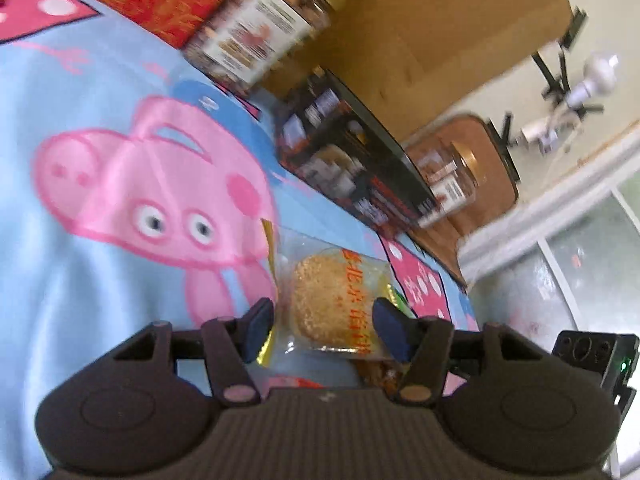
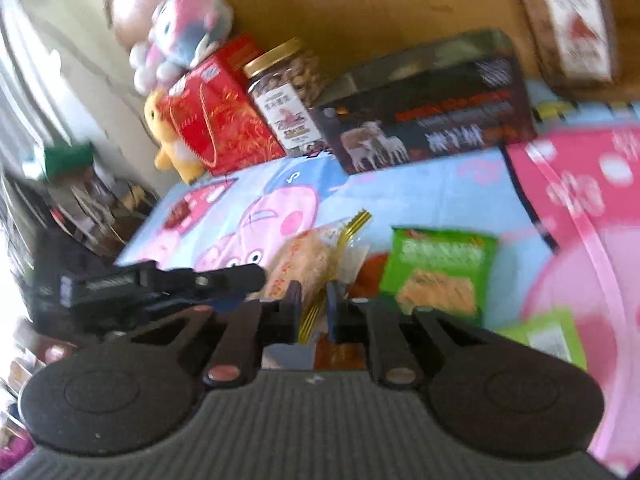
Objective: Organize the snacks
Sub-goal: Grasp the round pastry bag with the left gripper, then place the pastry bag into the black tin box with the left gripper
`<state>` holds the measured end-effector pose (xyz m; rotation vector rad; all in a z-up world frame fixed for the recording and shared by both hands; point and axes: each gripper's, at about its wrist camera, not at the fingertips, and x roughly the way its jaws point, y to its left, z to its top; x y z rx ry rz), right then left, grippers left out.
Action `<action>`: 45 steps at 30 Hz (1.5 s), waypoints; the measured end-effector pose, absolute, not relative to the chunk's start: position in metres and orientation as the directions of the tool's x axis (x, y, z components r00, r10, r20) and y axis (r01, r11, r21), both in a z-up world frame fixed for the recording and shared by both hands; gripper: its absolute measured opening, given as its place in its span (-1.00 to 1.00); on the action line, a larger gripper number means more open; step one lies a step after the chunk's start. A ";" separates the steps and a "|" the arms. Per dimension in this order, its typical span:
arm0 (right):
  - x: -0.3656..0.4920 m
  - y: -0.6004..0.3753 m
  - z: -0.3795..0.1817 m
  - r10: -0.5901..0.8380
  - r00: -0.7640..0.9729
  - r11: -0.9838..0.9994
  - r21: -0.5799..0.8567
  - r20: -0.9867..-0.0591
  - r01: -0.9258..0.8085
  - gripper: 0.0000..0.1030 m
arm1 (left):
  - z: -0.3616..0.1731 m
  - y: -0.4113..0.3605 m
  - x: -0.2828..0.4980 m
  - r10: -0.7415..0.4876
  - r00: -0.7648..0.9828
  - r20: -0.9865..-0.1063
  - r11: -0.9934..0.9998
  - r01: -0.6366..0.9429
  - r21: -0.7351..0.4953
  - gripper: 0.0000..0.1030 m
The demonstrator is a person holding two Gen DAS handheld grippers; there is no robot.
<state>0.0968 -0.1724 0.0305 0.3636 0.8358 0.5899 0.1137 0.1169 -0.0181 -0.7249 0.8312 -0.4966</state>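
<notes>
- Bedspread [image 1: 100, 80]: pale blue, printed with pink cartoon pigs.
- Headboard [image 1: 420, 20]: plain brown wood.
- Wall [image 1: 600, 32]: cream, daylit.
- Window [image 1: 580, 248]: pale-framed, glazed.
- Plush toys [image 2: 180, 28]: beside headboard.

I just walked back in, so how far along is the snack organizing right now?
Done: a red box, nut jar and black box stand in a row at the back. In hand: the right gripper pinches the clear sesame cake packet by its gold edge; the left gripper straddles it, open. Left: green packets lie loose.
</notes>
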 end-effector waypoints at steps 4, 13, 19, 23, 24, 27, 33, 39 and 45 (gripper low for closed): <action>0.113 -0.146 0.025 0.615 0.510 0.789 0.476 -0.602 -0.389 -0.70 | -0.016 0.142 0.111 -0.614 0.627 -0.479 0.655 0.066 -0.753 0.09; 0.124 -0.137 0.015 0.637 0.456 0.770 0.488 -0.621 -0.411 -0.06 | -0.016 0.146 0.112 -0.578 0.639 -0.507 0.693 0.058 -0.718 -0.08; 0.122 -0.122 0.024 0.658 0.445 0.749 0.466 -0.607 -0.472 -0.52 | -0.006 0.131 0.116 -0.577 0.612 -0.540 0.729 0.089 -0.678 -0.40; 0.122 -0.139 0.054 0.633 0.540 0.773 0.408 -0.555 -0.486 -0.52 | 0.034 0.107 0.139 -0.592 0.626 -0.507 0.748 0.191 -0.636 -0.39; 0.126 -0.146 0.060 0.627 0.560 0.778 0.399 -0.542 -0.484 -0.52 | 0.044 0.100 0.147 -0.603 0.627 -0.493 0.743 0.217 -0.633 -0.39; 0.141 -0.171 0.086 0.590 0.640 0.807 0.361 -0.492 -0.467 -0.52 | 0.071 0.075 0.180 -0.624 0.633 -0.459 0.743 0.297 -0.600 -0.37; 0.204 -0.203 0.093 0.517 0.715 0.852 0.363 -0.471 -0.377 -0.52 | 0.086 0.031 0.253 -0.573 0.652 -0.496 0.796 0.297 -0.528 -0.32; 0.247 -0.196 0.059 0.439 0.740 0.897 0.299 -0.509 -0.326 -0.43 | 0.074 0.019 0.280 -0.444 0.695 -0.566 0.881 0.226 -0.415 -0.06; 0.251 -0.213 0.054 0.451 0.734 0.887 0.348 -0.508 -0.304 -0.41 | 0.082 0.051 0.243 -0.486 0.729 -0.482 0.845 0.251 -0.473 -0.01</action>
